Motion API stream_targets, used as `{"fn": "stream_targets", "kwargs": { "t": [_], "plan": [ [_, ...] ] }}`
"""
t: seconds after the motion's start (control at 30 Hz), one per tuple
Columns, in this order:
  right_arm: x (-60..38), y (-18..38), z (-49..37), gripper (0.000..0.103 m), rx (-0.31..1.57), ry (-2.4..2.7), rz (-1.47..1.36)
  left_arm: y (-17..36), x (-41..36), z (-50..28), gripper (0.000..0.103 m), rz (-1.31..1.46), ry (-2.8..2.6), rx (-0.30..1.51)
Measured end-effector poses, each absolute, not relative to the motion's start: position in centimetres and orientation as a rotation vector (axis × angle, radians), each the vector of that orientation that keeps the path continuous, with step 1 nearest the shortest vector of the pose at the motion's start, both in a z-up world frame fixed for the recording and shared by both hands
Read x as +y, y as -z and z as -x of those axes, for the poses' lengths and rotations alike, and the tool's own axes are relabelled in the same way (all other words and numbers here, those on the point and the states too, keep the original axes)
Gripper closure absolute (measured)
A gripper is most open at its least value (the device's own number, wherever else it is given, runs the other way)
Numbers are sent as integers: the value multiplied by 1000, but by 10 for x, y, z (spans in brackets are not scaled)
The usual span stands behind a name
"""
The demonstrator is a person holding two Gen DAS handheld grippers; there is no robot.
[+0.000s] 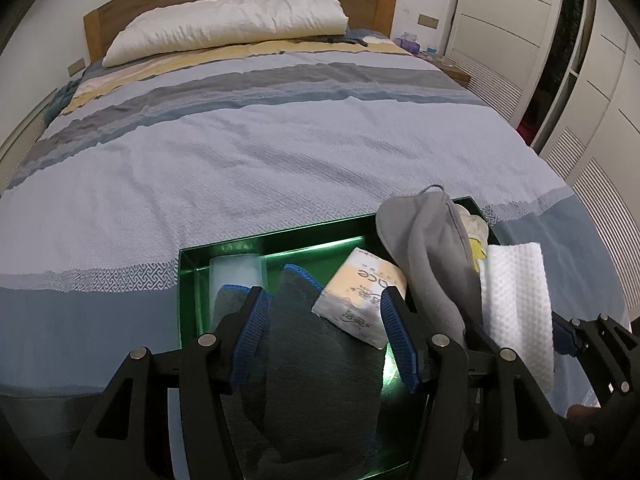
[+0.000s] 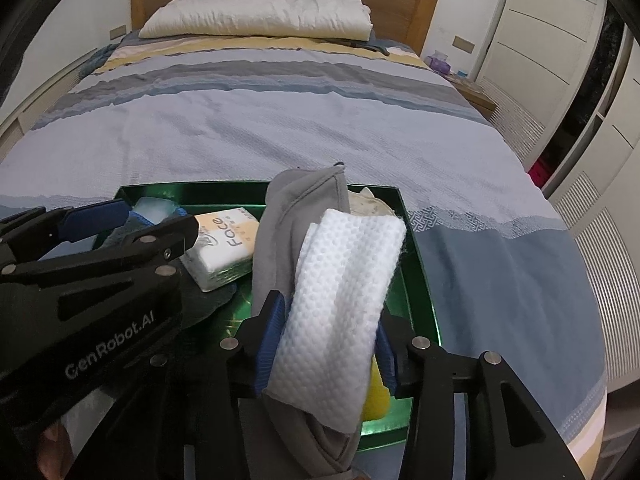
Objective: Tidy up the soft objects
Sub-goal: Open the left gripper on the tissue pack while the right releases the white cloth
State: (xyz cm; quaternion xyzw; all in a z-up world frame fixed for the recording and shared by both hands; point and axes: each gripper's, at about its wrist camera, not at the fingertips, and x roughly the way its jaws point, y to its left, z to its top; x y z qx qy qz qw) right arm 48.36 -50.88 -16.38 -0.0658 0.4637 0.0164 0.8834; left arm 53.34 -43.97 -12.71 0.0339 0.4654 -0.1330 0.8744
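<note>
White cloth (image 2: 344, 280) between right gripper (image 2: 326, 344), green tray (image 2: 420, 280)

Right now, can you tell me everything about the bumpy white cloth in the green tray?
The white cloth is soft-looking, covered in tiny raised dots like a waffle weave, and folded into a thick, long bundle. It lies slanted in the green tray, resting on a grey fabric item with something yellow peeking out beneath its near end. The right gripper has its blue-padded fingers on either side of the cloth's near end; whether they press it is unclear.
</note>
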Motion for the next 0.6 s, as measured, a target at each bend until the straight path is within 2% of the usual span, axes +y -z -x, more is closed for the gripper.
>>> {"fn": "stream_targets", "kwargs": {
  "t": [0.17, 0.4, 0.6],
  "plan": [
    [-507, 158, -480, 57, 958, -38, 139, 126, -438, -533, 50, -72, 274, 973],
    [-499, 152, -479, 41, 945, -18, 166, 125, -434, -528, 50, -67, 262, 971],
    [-497, 151, -478, 37, 945, -15, 171, 124, -428, -525, 50, -77, 221, 960]
  ]
}}
